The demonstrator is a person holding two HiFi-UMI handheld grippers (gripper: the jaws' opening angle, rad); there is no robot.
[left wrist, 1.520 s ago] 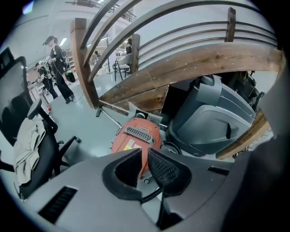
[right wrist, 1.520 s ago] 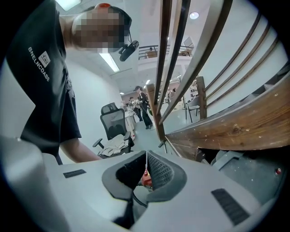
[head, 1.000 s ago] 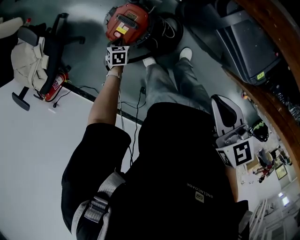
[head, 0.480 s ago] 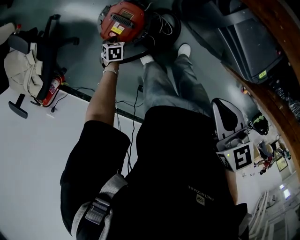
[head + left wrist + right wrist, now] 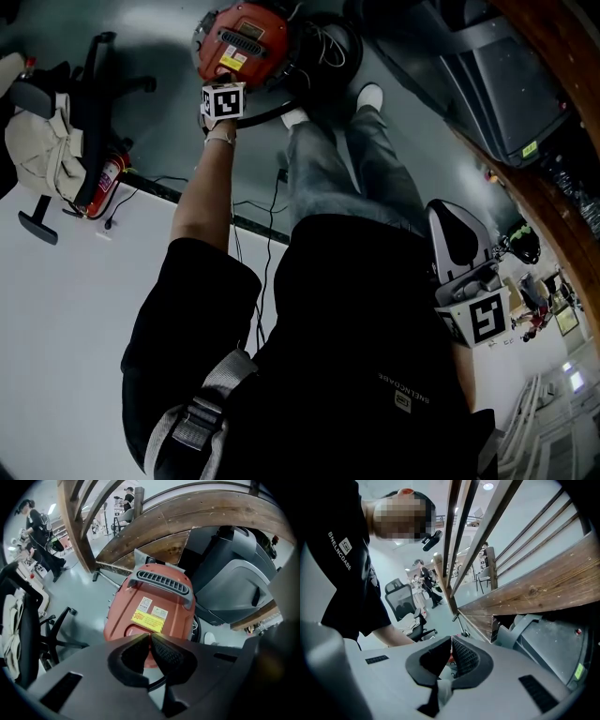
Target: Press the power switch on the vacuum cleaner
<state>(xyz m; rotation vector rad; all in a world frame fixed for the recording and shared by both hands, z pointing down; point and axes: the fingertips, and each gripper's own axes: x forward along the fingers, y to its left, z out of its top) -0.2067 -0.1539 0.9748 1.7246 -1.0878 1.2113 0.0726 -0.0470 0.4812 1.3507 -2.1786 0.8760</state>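
Observation:
A red vacuum cleaner stands on the floor at the top of the head view. It has a grey vented handle and a yellow label. My left gripper reaches out at arm's length to its near edge. In the left gripper view this gripper is shut, its tips just below the label and over an oval part of the red lid; I cannot tell whether they touch it. My right gripper hangs by the person's right side, shut on nothing.
A black office chair with a beige cloth and a red fire extinguisher stand left of the vacuum cleaner. A white table fills the lower left. Cables run on the floor. A grey machine and wooden beams stand at right.
The left gripper has edged a little nearer to the vacuum cleaner's lid. The right gripper has drifted slightly down and right. Both stay shut.

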